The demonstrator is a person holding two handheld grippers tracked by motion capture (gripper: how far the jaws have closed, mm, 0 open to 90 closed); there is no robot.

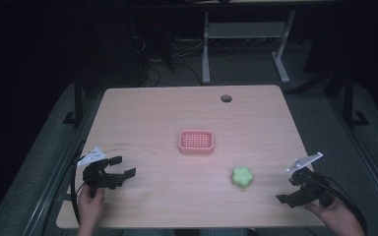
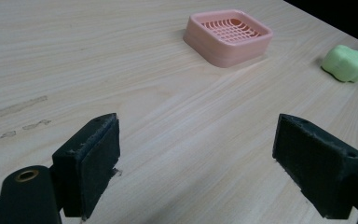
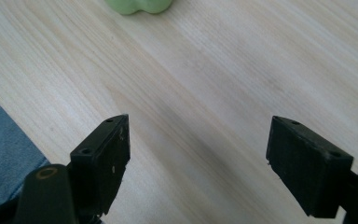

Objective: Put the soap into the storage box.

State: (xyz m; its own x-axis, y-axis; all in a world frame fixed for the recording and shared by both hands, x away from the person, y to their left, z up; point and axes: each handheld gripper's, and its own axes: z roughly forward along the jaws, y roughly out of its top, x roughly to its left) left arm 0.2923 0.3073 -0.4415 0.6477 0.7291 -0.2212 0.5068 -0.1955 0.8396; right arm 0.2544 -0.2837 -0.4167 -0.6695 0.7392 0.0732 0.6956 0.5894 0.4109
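Dark room; grey floor (image 1: 246,64); white desk legs (image 1: 205,46).

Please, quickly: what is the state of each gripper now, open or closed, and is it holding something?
Left gripper: open, fingers wide apart, holding nothing.
Right gripper: open, holding nothing; the green soap lies ahead of it.

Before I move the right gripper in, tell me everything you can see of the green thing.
The green thing is a small, pale lime block with a lobed, flower-like outline and rounded edges; it looks soft, perhaps foam or soap. It lies flat on the wooden table, toward the person's right, nearer than the pink slotted tray and apart from it. Nothing touches it but the table. The right gripper sits beside it, jaws open, clear of it.
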